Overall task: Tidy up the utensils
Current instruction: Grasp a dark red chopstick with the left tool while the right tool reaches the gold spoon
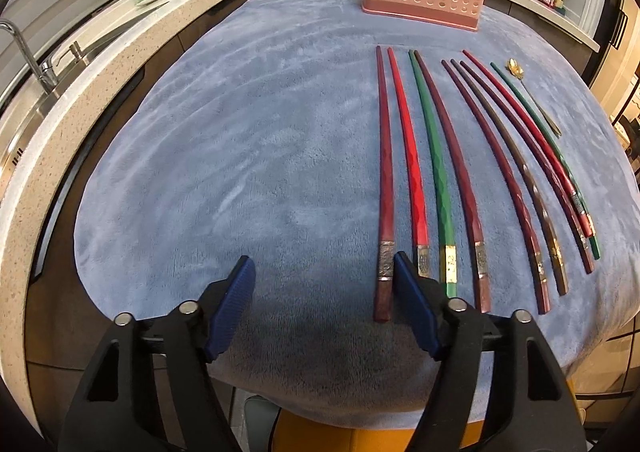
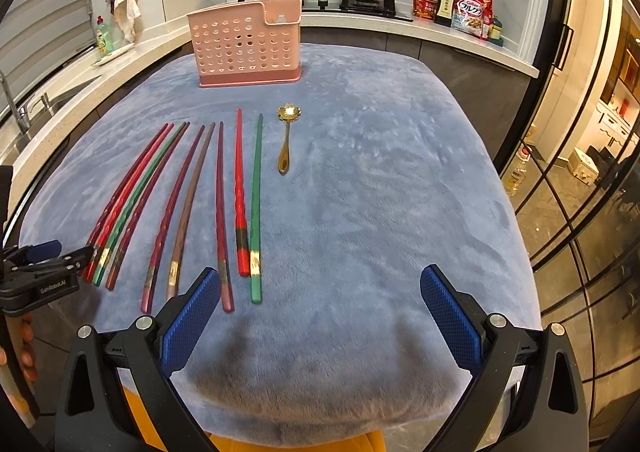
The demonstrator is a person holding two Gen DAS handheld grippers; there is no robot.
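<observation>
The step in hand looks like the first pick: the left gripper [image 1: 324, 284] is set low over the near ends of the chopsticks, its jaws parted with nothing pressed between the pads, though the dark red chopstick [image 1: 385, 188] at the outer end of the row lies inside the gap, just beside the right pad. The other chopsticks fan away beyond that pad across the blue cloth [image 1: 240, 156] on the counter, with the gold spoon [image 2: 285, 132] past the last of them. The right gripper [image 2: 320, 292] hangs wide open and empty, with the green chopstick [image 2: 256, 204] just ahead of its left pad. The pink utensil holder [image 2: 246, 46] stands upright, well ahead of both grippers. Next, I judge, the left jaws must close squarely on that one stick without catching the bright red chopstick [image 1: 408, 156] beside it, then lift and carry it to the holder.
</observation>
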